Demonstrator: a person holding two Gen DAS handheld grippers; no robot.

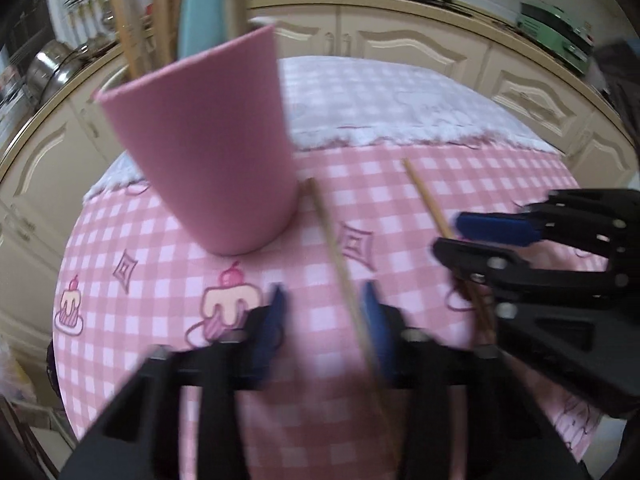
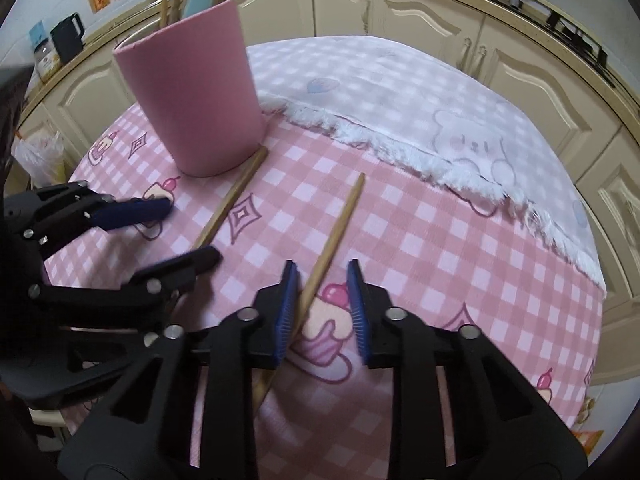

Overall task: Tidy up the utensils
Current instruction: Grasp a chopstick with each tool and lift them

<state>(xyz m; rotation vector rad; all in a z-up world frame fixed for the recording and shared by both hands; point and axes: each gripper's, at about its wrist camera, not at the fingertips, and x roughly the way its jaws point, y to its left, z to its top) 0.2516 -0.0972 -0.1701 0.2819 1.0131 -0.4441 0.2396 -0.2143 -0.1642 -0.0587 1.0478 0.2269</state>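
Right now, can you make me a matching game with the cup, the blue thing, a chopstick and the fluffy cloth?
Things:
1. cup
2. blue utensil
3. chopstick on the left
4. fluffy cloth

Clues:
A. stands inside the cup
B. lies flat, tip at the cup's base
C. pink, upright on the checked cloth
D. white, on the far part of the table

Pairs: 1-C, 2-A, 3-B, 4-D
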